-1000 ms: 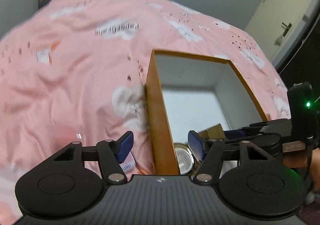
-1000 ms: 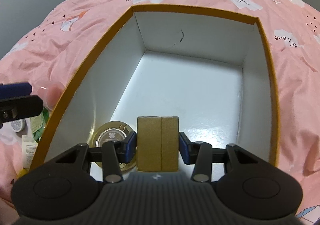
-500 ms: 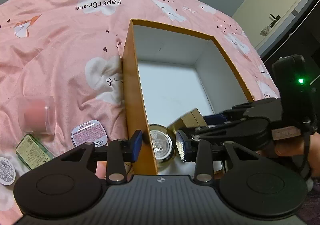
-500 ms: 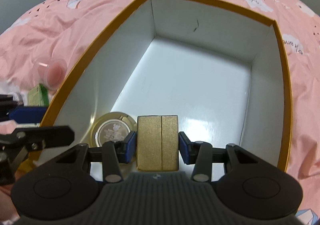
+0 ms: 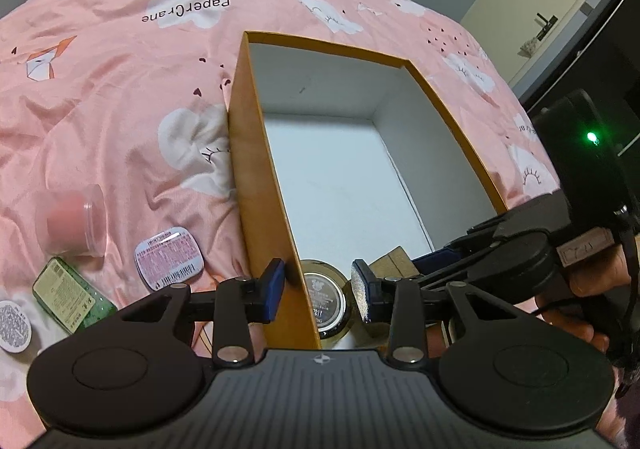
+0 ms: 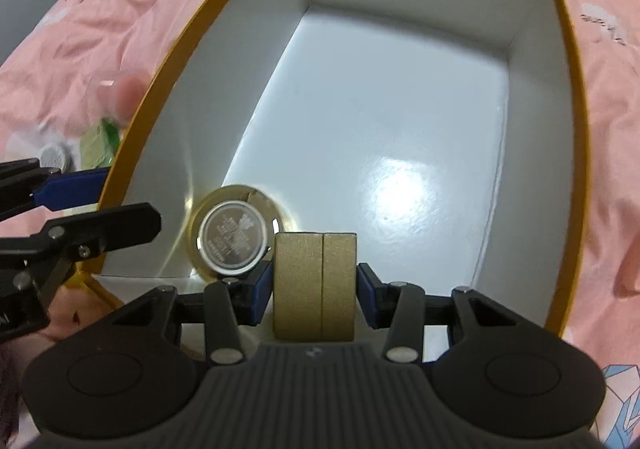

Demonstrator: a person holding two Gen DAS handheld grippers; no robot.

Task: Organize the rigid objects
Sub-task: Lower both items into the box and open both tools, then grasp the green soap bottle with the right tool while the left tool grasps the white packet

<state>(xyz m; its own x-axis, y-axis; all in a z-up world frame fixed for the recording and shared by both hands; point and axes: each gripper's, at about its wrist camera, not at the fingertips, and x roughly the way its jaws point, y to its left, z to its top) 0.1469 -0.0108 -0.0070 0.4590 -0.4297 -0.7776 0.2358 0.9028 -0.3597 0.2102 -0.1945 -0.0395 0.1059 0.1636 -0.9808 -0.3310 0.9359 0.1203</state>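
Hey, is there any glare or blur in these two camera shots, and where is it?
Right wrist view: a bright glare patch sits on the glossy white floor of the box, and the items outside the box's left wall are smeared, the pink jar most of all. Left wrist view: mostly sharp, with only the pink jar soft; fisheye bending curves the pink bedspread.
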